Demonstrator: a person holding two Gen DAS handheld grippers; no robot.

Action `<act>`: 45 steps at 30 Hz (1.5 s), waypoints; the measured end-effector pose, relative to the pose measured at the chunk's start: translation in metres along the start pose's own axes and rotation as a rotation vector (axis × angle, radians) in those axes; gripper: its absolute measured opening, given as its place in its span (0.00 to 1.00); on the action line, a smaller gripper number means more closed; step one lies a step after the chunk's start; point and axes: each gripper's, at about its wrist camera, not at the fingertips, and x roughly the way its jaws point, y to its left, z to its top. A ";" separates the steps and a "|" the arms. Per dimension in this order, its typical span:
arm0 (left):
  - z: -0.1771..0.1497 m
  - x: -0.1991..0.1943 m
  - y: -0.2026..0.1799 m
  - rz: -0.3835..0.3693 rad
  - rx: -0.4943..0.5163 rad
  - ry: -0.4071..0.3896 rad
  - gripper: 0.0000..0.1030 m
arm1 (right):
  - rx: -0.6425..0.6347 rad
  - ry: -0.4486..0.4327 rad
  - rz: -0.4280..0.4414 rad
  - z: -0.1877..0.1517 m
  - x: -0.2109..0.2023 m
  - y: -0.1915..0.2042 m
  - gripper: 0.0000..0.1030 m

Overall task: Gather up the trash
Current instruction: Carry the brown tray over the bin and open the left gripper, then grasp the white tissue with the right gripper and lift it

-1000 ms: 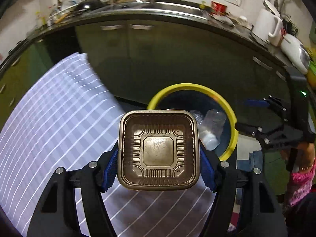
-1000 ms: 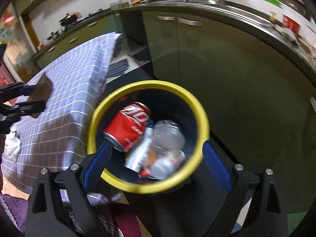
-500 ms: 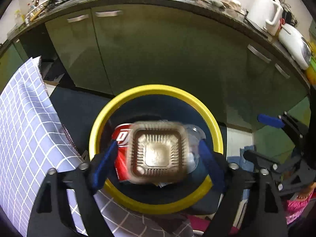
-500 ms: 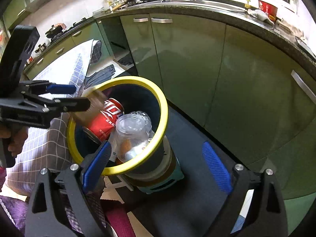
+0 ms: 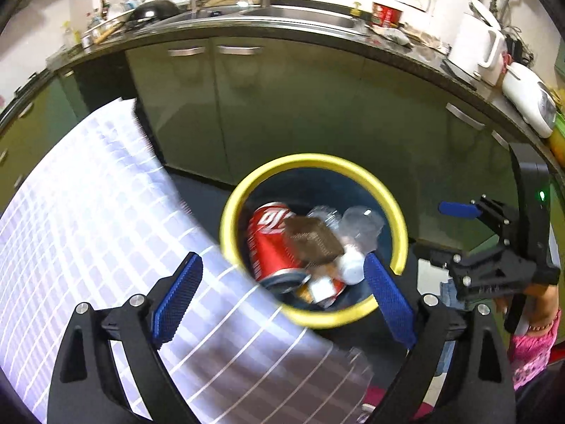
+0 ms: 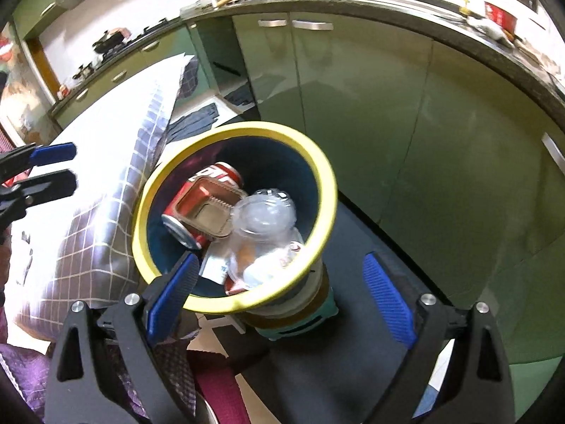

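Green kitchen cabinets (image 5: pixel 289 106), cluttered dark counter (image 6: pixel 459 24), checked tablecloth (image 5: pixel 88 219).

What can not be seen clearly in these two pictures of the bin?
- Bin bottom: both views, covered by the can, tray and bottle.
- Tray: left wrist view, motion blur smears its shape.
- Paper under the bottle: right wrist view, print too small, partly behind the right gripper finger.
- Bin base: right wrist view, mostly hidden by the rim.
- Left gripper: opening, nothing between its jaws.
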 end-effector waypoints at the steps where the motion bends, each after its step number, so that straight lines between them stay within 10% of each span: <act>1: -0.008 -0.006 0.009 0.013 -0.020 -0.001 0.89 | -0.018 0.010 0.004 0.001 0.003 0.007 0.87; 18: -0.127 -0.111 0.145 0.271 -0.296 -0.084 0.89 | -0.352 0.081 0.146 0.037 0.023 0.161 0.87; 31: -0.260 -0.225 0.241 0.570 -0.579 -0.144 0.93 | -0.787 0.126 0.436 0.025 0.013 0.359 0.87; 45: -0.314 -0.250 0.267 0.616 -0.683 -0.163 0.93 | -1.028 0.161 0.632 -0.020 0.009 0.477 0.63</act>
